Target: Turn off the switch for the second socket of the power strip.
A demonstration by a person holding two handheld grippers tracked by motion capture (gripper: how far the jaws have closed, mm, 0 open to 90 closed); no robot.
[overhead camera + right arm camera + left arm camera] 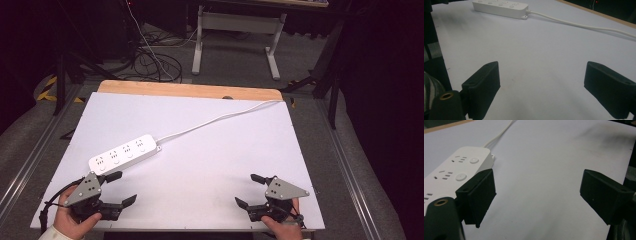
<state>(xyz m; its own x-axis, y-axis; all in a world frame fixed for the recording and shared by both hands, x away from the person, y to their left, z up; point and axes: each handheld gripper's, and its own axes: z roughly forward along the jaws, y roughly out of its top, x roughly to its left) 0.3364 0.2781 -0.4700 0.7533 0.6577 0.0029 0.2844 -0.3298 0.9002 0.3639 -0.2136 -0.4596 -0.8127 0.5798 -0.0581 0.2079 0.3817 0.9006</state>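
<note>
Well, here is how things lie, biggest first.

Desk (pixel 210 145): a big white top with a wood strip at the far edge. Nothing else lies on it but the strip and its cord.

Power strip (pixel 125 153): long and white, lying flat on the left part of the desk, slanted, just in front of the left gripper.

Cord (pixel 220 118): thin and white, running from the strip's far end up to the far right corner of the desk.

Left gripper (pixel 118 189): wide open, holding nothing. One jaw is just beside the strip's near end.

Right gripper (pixel 250 190): wide open too, holding nothing, well apart from the strip.

What could go wrong: I think the left jaw could bump the strip and push it away, because it is so near. A pull on the strip could tug the cord tight. The smooth strip may slip if it is pinched at its end.

What each view adds: the left gripper view shows the round buttons and socket holes up close. The right gripper view shows the little tab where the cord joins. The high view shows both hands and the floor cables.
</note>
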